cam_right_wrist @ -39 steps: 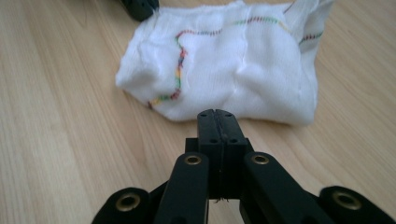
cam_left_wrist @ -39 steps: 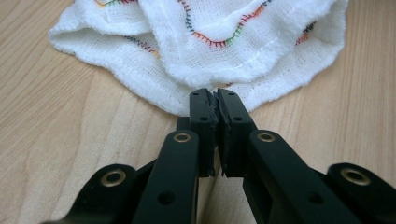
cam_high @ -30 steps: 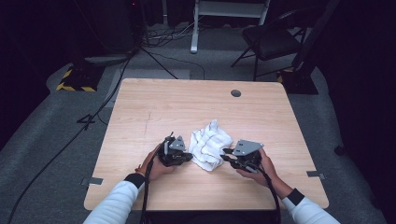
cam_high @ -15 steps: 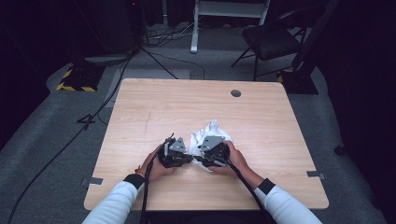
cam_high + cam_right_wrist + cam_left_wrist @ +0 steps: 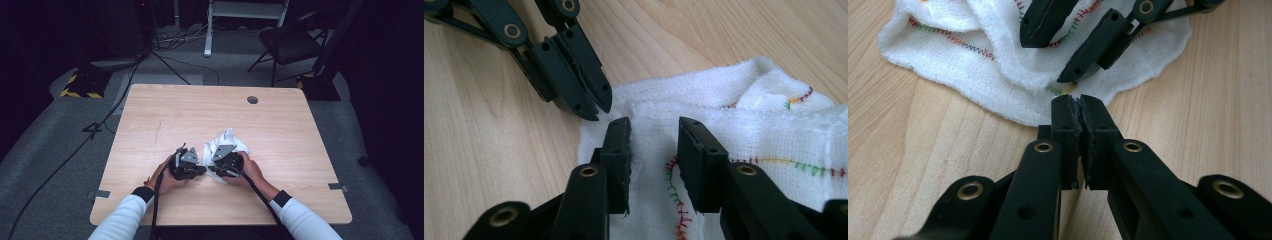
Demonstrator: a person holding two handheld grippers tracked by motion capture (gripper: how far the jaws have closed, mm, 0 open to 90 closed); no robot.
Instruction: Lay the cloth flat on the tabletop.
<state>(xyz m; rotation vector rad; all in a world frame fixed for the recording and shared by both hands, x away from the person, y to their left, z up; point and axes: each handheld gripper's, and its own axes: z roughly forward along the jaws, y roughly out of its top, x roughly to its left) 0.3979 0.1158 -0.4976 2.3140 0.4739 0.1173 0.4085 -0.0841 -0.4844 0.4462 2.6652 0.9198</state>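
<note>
Your left gripper [image 5: 1078, 107] has its jaws pressed together with nothing between them, tips at the near edge of the crumpled white gauze cloth with multicoloured stitching [image 5: 998, 70]. Your right gripper [image 5: 654, 150] has just been closing, jaws apart over a cloth fold, not pinching it. The cloth lies mid-front on the light wooden table [image 5: 200, 110].

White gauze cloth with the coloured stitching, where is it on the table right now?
The white gauze cloth with coloured stitching lies crumpled on the light wooden table, right of centre near the person's edge, under the right gripper and beside the left gripper.
</note>
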